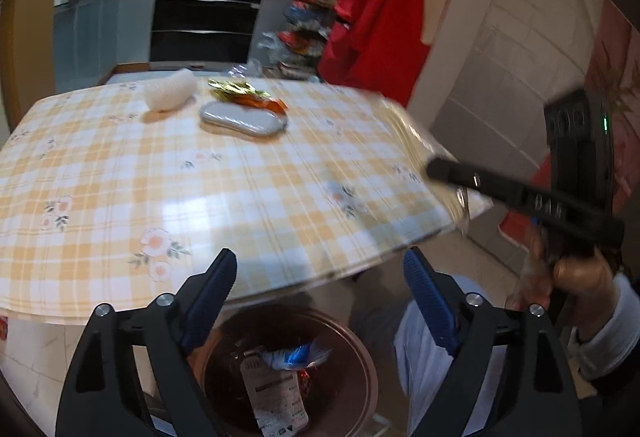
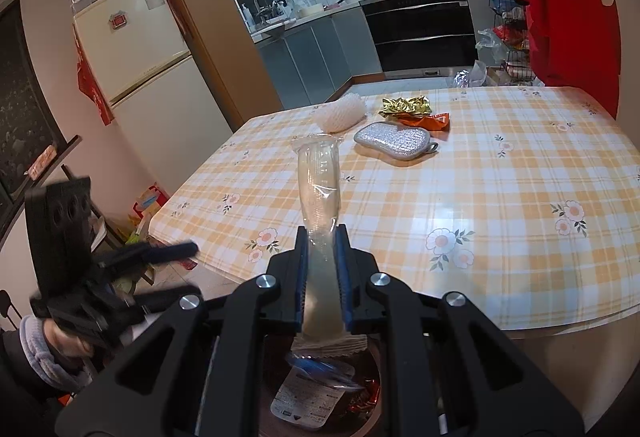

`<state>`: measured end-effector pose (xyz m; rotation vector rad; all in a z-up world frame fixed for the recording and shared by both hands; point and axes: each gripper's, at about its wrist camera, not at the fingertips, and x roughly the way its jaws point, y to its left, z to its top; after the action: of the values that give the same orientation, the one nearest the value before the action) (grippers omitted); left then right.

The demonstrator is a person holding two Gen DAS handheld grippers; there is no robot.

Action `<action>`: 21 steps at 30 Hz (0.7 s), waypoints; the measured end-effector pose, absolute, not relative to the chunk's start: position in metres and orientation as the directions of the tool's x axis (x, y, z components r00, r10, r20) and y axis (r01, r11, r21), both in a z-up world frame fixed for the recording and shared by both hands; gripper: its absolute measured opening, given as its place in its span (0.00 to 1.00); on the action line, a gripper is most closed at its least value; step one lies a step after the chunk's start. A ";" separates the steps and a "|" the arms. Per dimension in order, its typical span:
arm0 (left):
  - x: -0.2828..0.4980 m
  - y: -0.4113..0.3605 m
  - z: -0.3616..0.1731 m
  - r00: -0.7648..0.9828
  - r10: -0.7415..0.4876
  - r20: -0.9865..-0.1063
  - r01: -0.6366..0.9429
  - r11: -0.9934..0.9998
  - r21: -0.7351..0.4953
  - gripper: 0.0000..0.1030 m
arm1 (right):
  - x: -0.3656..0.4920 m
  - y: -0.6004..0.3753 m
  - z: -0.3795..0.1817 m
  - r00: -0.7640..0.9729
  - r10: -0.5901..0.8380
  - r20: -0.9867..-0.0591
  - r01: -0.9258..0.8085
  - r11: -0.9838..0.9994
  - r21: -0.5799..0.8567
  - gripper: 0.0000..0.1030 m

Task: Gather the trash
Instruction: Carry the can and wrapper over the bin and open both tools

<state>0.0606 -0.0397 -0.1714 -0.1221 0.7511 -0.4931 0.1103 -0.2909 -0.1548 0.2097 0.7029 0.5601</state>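
Two risks are seen. A long clear plastic wrapper (image 2: 319, 181) is pinched between the right gripper's (image 2: 323, 237) fingers at lower centre, above the round brown bin (image 2: 372, 377); released too far forward, it could land on the checked worktop (image 2: 480, 197). The left gripper's (image 1: 320, 277) fingers are spread, empty, over the bin. Gold foil (image 2: 404, 105), an orange packet (image 2: 430, 121) and white foam netting (image 2: 340, 113) are left at upper centre; the grey sponge (image 2: 390, 139) could be mistaken for trash.

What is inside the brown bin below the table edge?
The brown bin holds a white printed package, a blue-and-white wrapper and red scraps; its bottom is covered.
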 end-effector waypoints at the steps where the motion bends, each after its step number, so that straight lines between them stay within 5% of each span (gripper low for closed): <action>1: 0.061 -0.035 -0.168 0.637 -0.460 -0.619 0.369 0.886 -0.279 0.86 | 0.110 -0.290 -0.156 0.623 0.551 -0.555 -0.417 0.834 0.360 0.16; 5: 0.057 -0.007 -0.148 0.729 -0.367 -0.578 0.262 0.929 -0.259 0.94 | 0.106 -0.285 -0.159 0.611 0.553 -0.566 -0.431 0.833 0.348 0.16; 13: 0.043 0.030 -0.131 0.822 -0.191 -0.537 0.094 0.975 -0.202 0.94 | 0.095 -0.267 -0.172 0.567 0.558 -0.606 -0.471 0.823 0.318 0.16; 21: 0.039 0.036 -0.132 0.826 -0.153 -0.543 0.065 0.982 -0.178 0.94 | 0.088 -0.252 -0.179 0.529 0.568 -0.631 -0.506 0.808 0.302 0.16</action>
<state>0.0387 0.0363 -0.1325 -0.1546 0.5884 -0.1163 0.0883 -0.2522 -0.1790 0.0851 0.7842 0.6421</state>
